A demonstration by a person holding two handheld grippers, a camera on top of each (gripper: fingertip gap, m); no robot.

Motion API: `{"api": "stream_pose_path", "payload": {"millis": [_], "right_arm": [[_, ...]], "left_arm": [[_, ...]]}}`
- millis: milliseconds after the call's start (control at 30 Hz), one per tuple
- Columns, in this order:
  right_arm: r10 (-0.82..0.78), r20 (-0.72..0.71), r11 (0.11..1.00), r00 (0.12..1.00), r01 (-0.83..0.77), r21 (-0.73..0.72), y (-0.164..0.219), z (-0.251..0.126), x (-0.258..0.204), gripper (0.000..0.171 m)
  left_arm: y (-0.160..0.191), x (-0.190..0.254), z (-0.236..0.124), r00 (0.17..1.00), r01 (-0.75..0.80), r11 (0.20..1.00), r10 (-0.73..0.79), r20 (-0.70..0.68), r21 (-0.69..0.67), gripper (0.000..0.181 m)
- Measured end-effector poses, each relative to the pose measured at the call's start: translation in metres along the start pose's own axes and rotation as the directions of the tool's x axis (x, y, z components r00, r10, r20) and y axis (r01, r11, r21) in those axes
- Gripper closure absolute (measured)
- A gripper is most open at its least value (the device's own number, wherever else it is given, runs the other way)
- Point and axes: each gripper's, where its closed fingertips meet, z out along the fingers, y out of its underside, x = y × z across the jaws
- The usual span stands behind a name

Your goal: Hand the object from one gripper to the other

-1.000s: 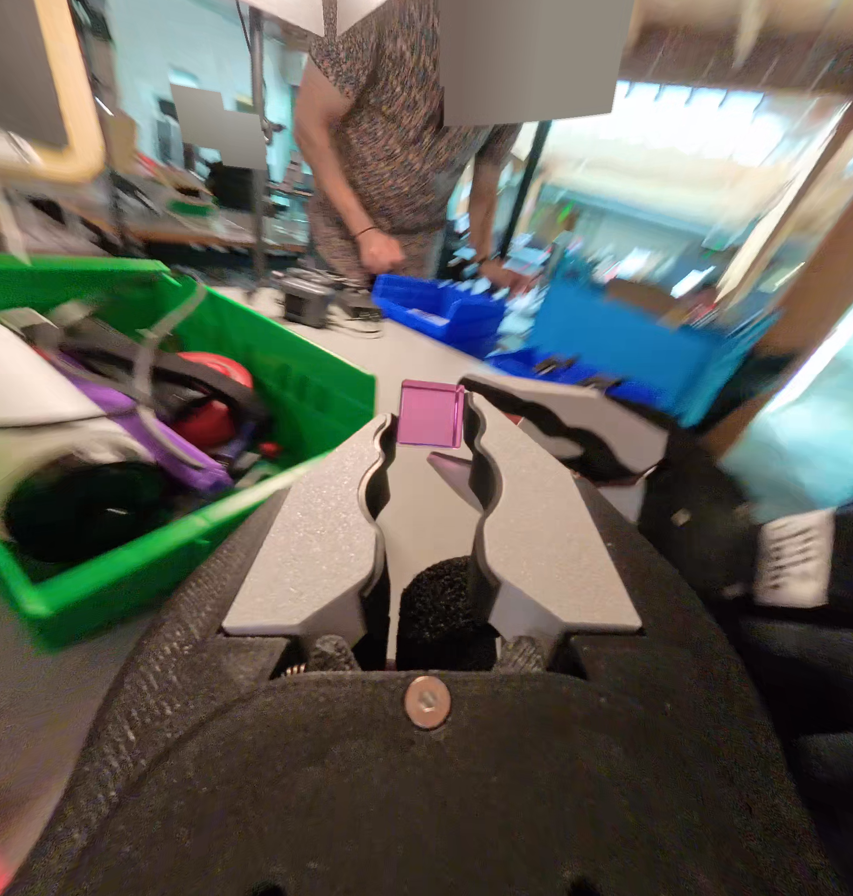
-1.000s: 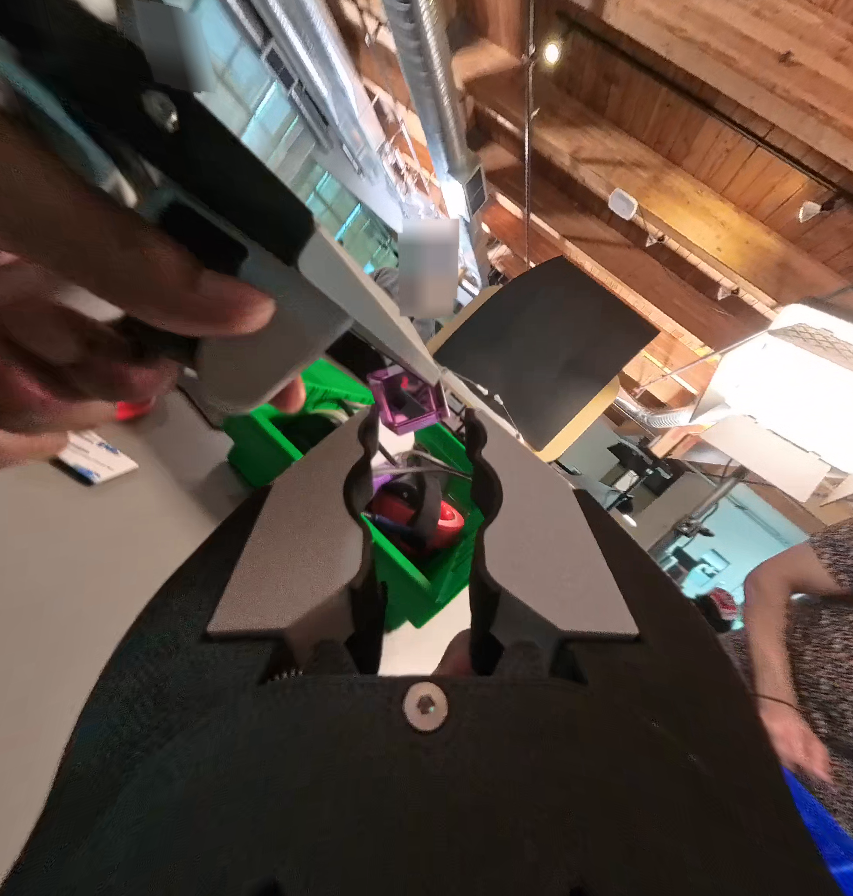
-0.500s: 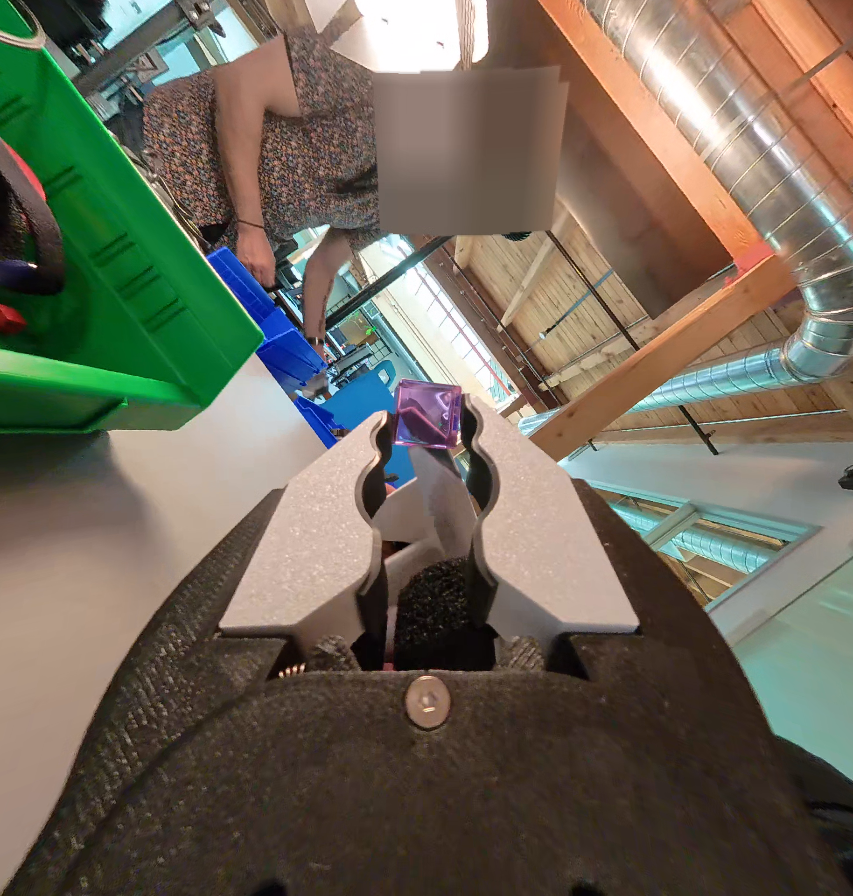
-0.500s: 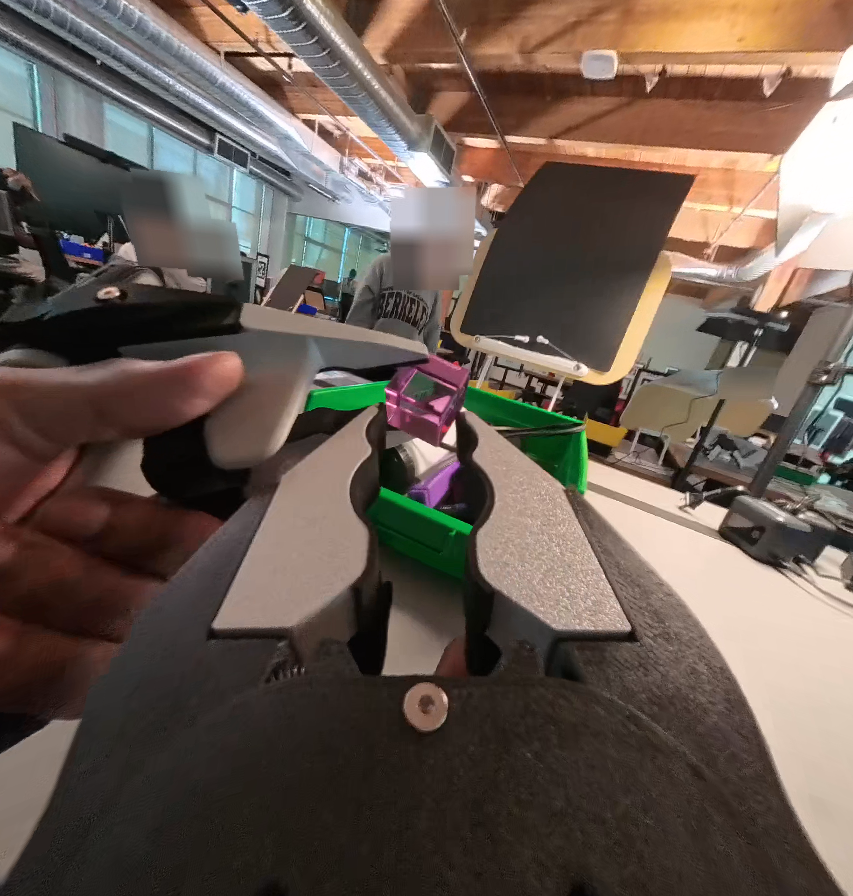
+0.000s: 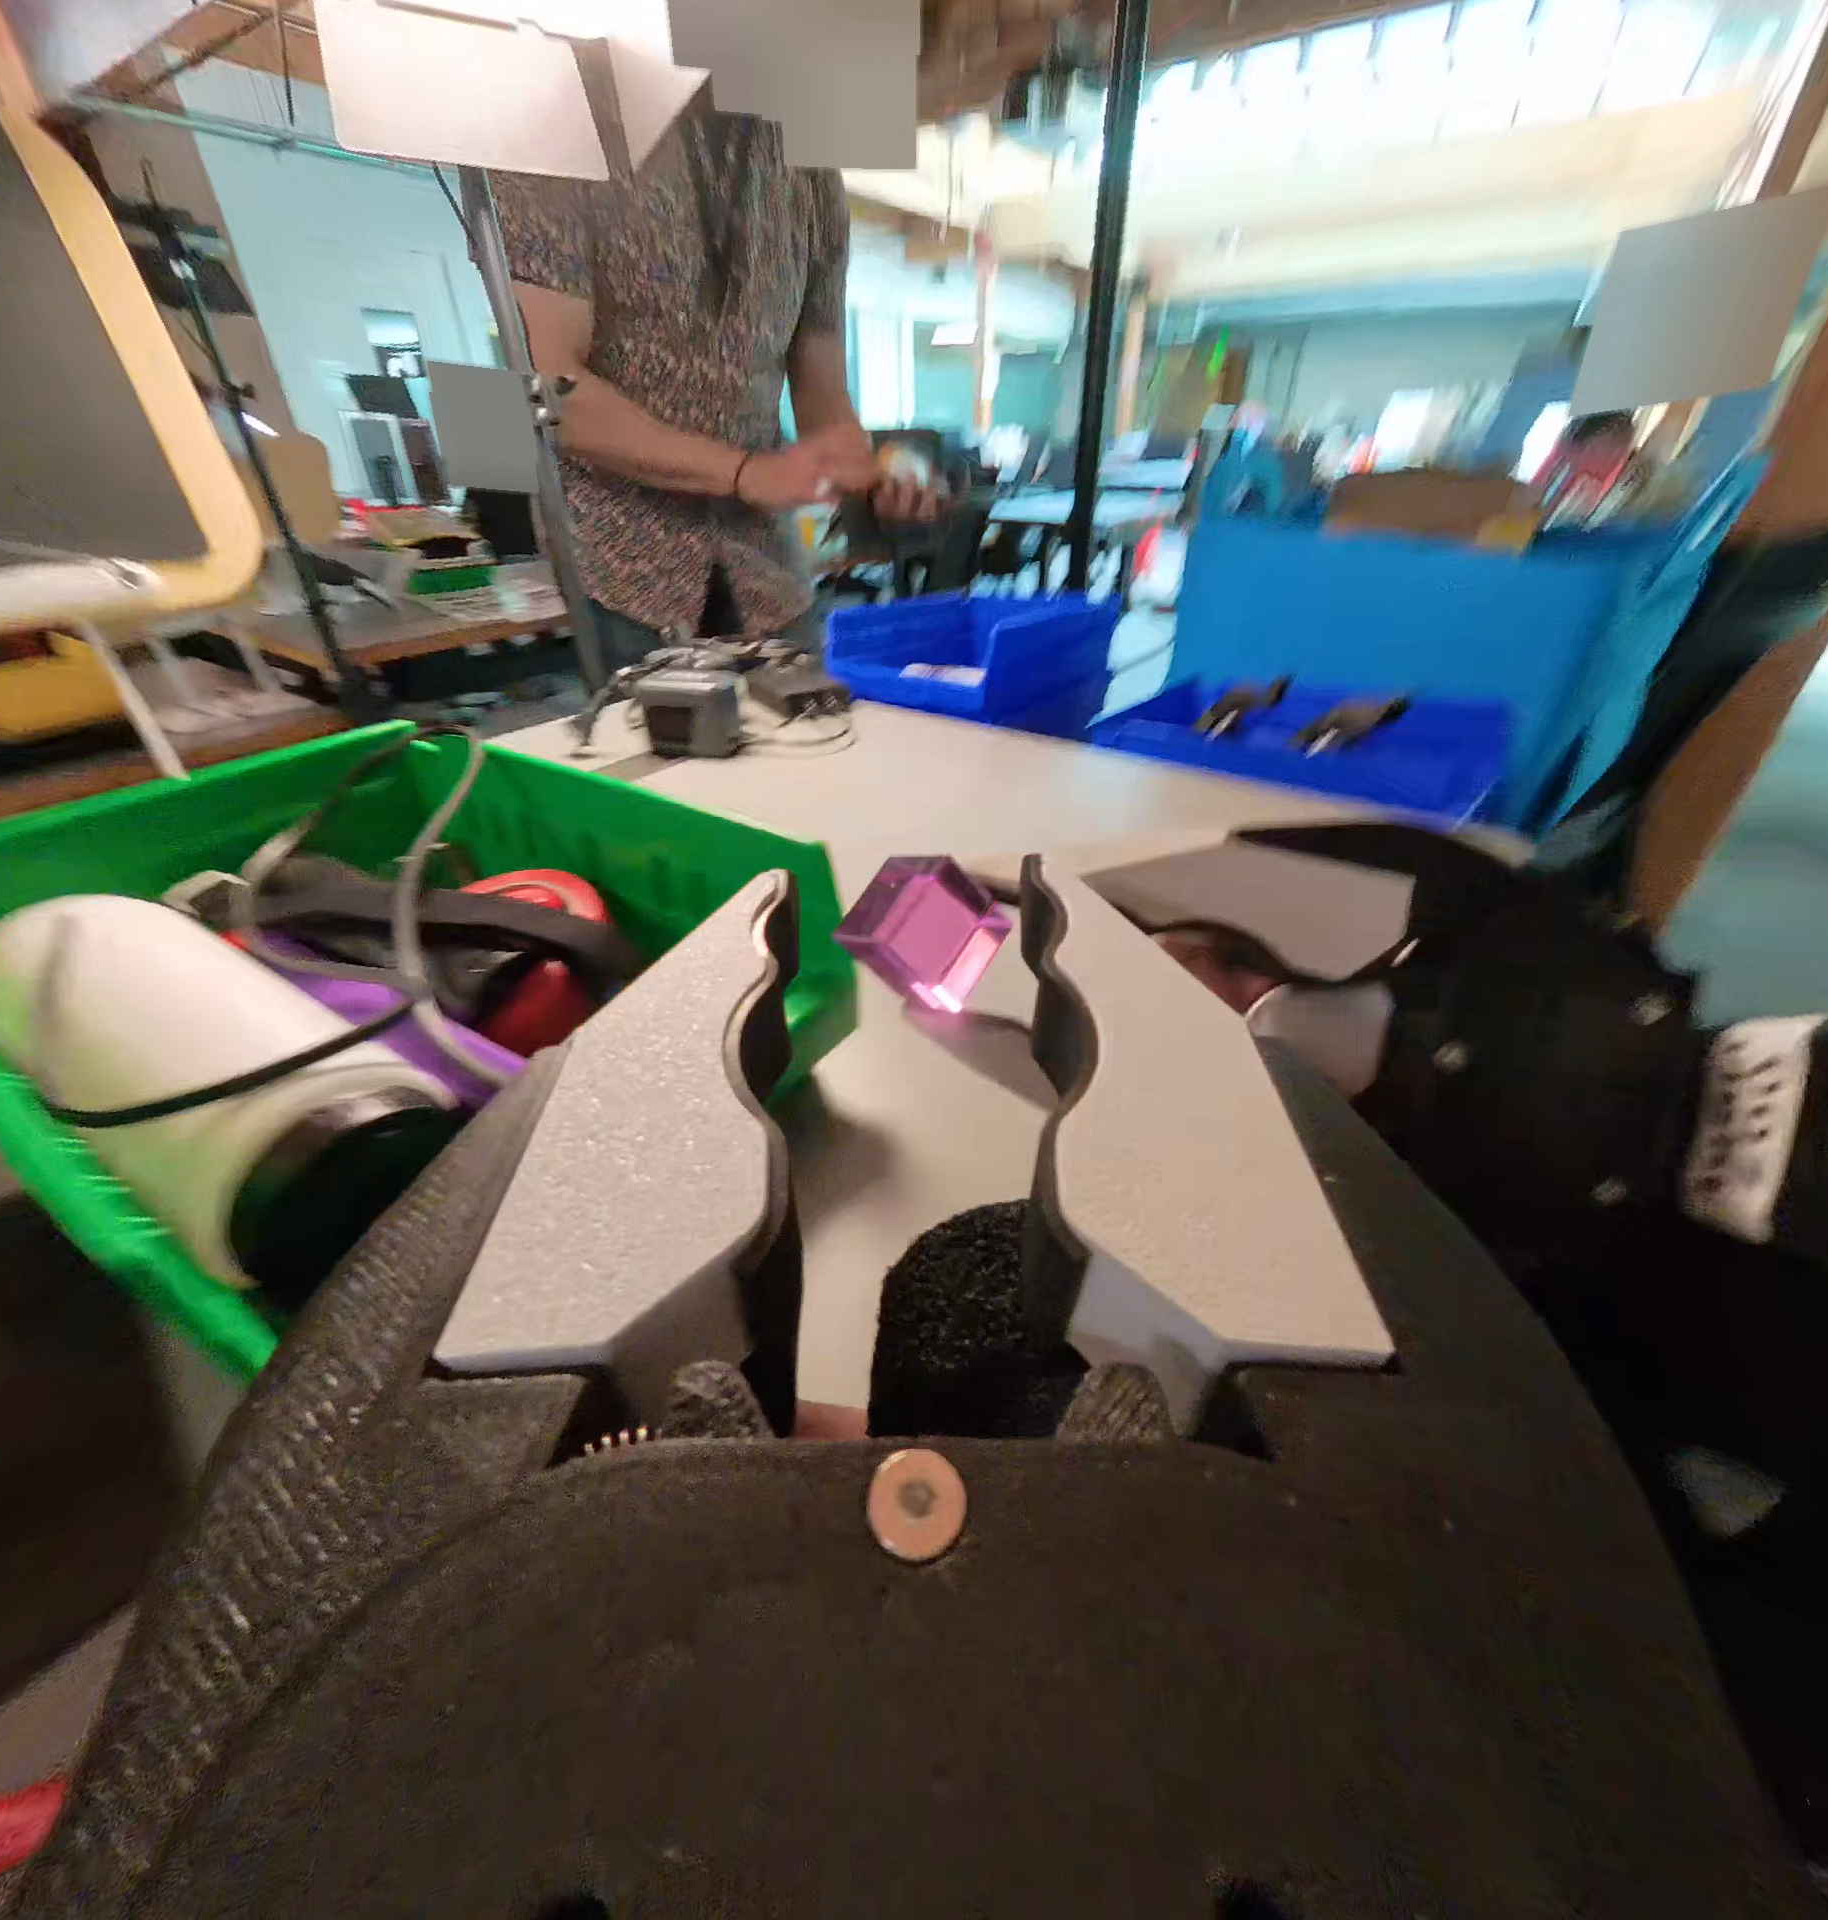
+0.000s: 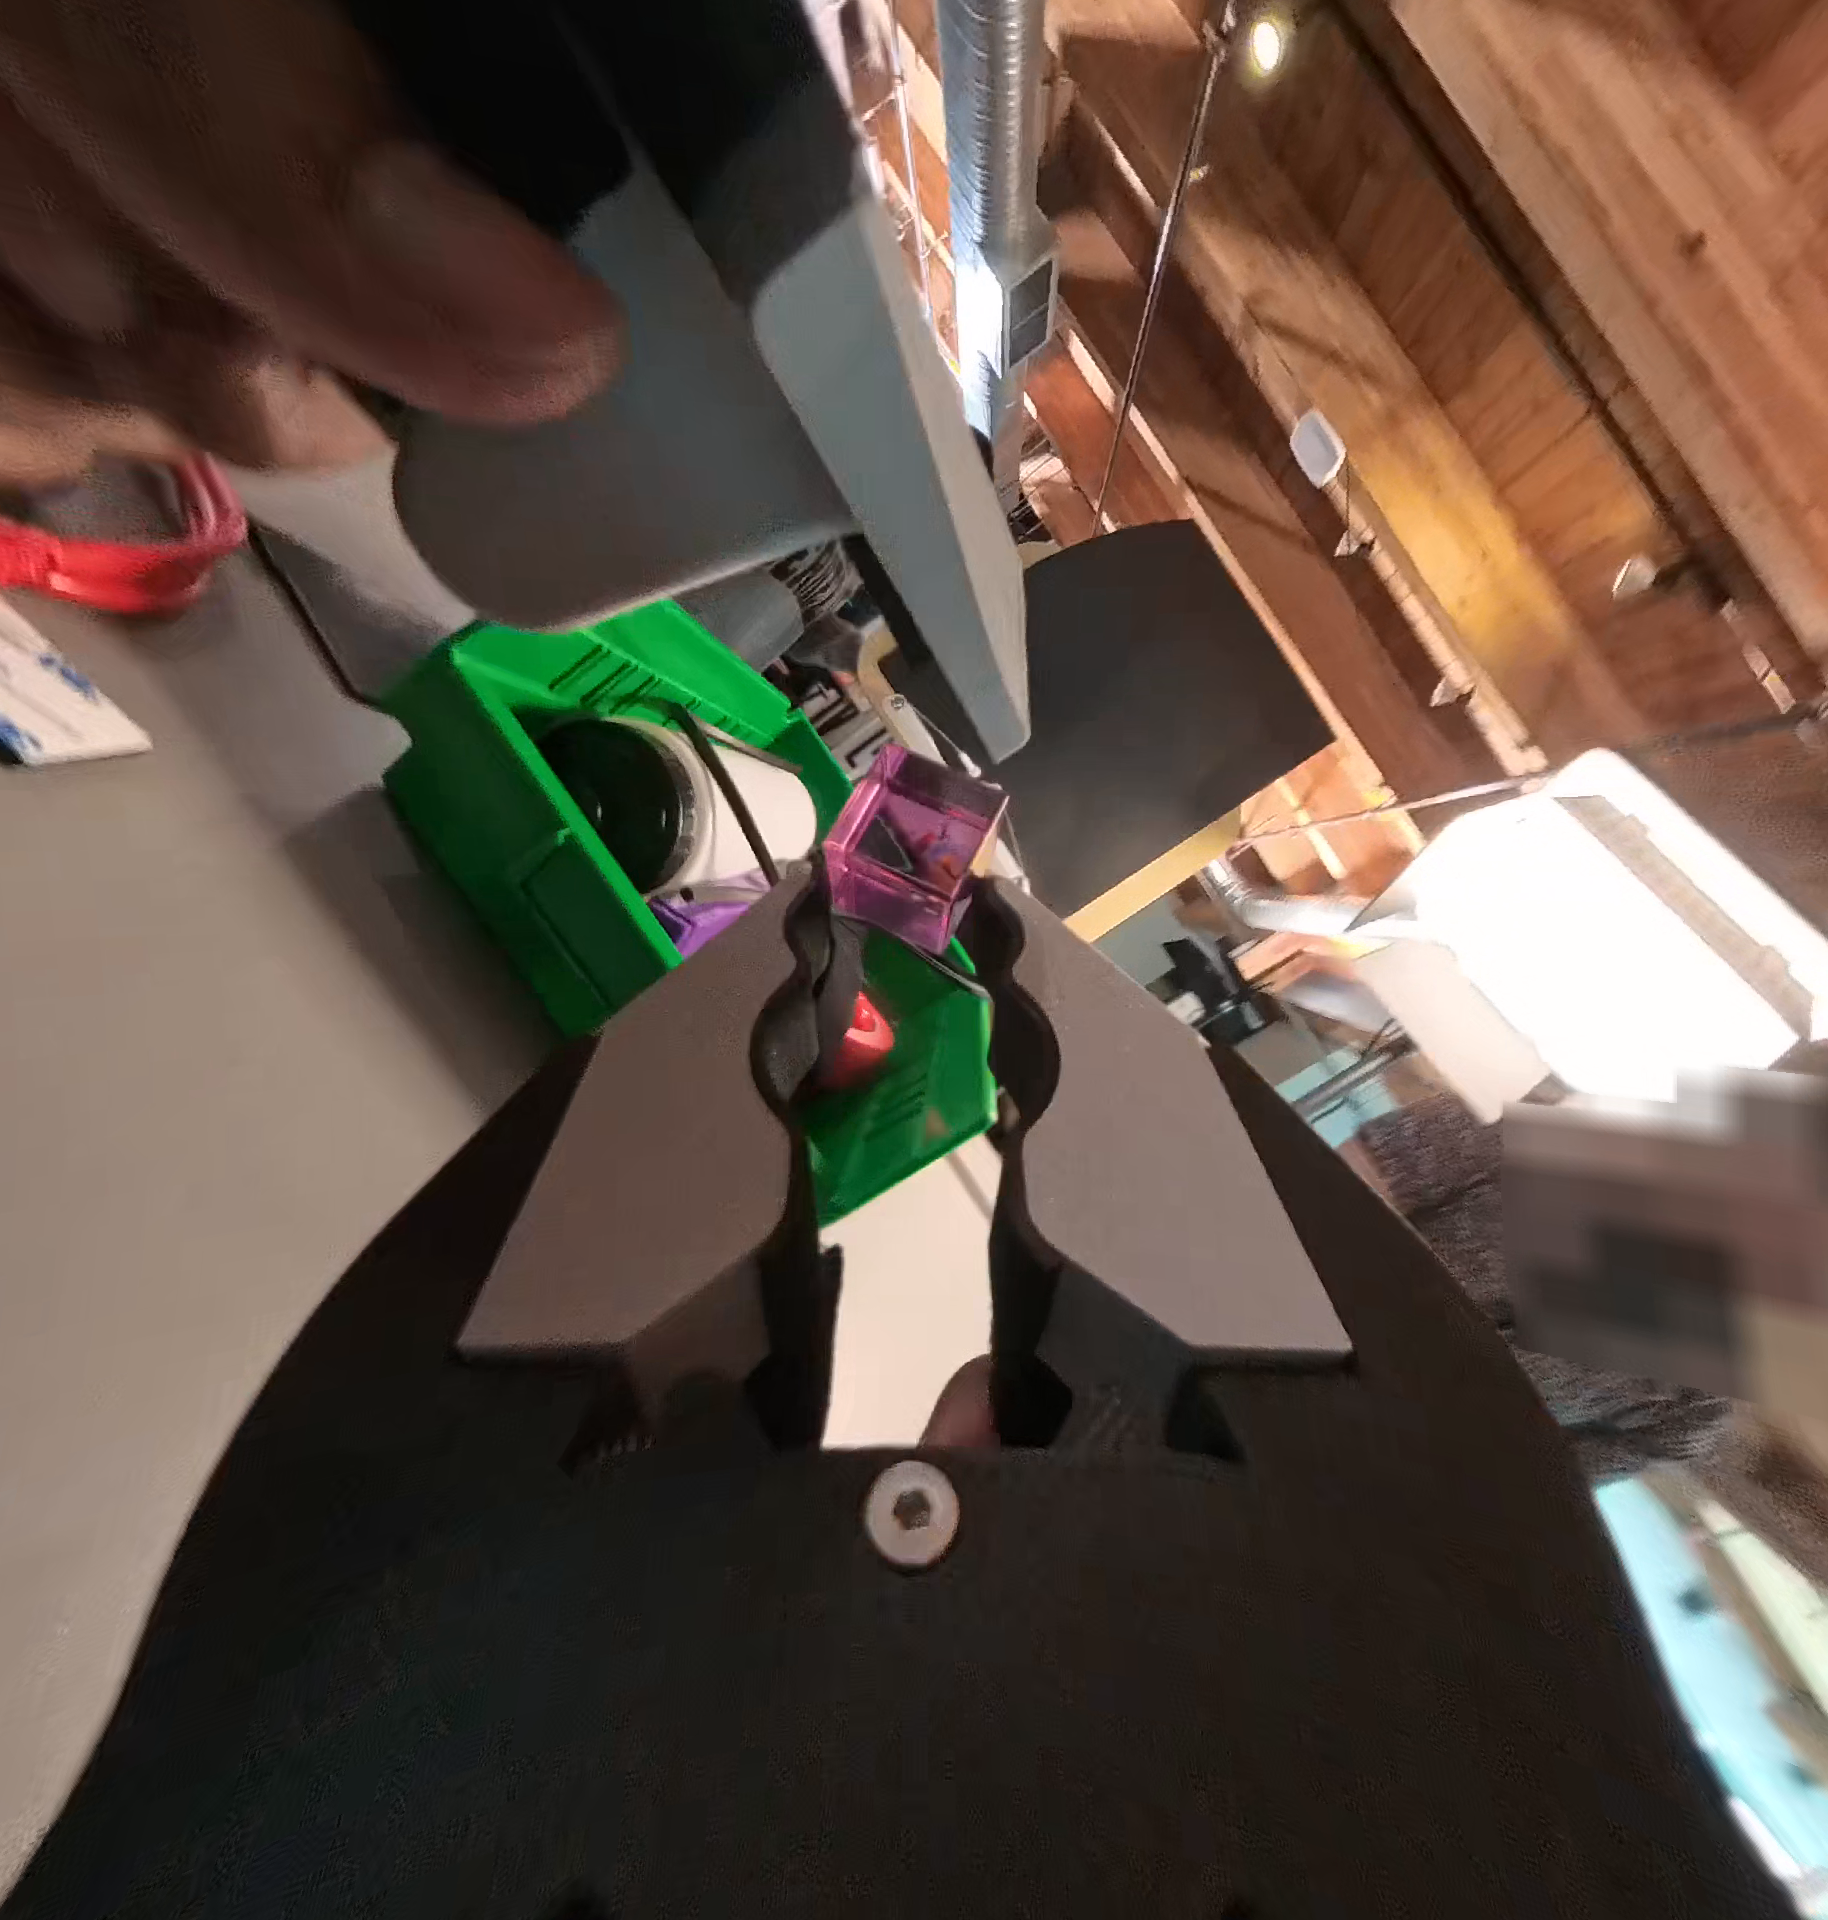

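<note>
my right gripper point(image 6: 894, 894) pinches the purple cube point(image 6: 915, 847) at the fingertips only. my left gripper point(image 5: 905, 925) stands open around it, not touching. risk: the shallow corner grip may slip, dropping the cube onto the table point(image 5: 993, 790).

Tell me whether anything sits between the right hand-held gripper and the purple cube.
Nothing visible does. The right hand-held gripper has its fingertips clamped directly on the purple cube. The left hand-held gripper stands open, with a finger on either side of the cube.
</note>
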Motion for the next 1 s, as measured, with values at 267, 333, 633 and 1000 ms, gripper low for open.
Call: {"api": "stream_pose_path", "payload": {"millis": [267,333,633,1000], "right_arm": [[-0.205,0.028,0.977,0.978,0.207,-0.054,0.008,0.003,-0.013,0.142],[-0.206,0.036,0.976,0.978,0.208,-0.06,0.008,0.003,-0.014,0.142],[-0.16,0.052,0.985,0.986,0.163,-0.049,0.005,0.004,-0.02,0.143],[0.596,0.136,0.796,0.791,-0.605,0.025,-0.013,0.004,-0.003,0.124]], "left_arm": [[0.028,0.001,0.003,0.908,-0.395,0.896,0.414,0.063,-0.201,0.138],[0.034,0.001,0.007,0.883,-0.435,0.868,0.463,0.075,-0.238,0.138],[0.042,-0.013,0.016,0.849,-0.45,0.852,0.501,0.169,-0.266,0.152],[0.007,-0.017,0.011,0.844,0.536,0.829,-0.518,-0.141,0.161,0.153]]}}
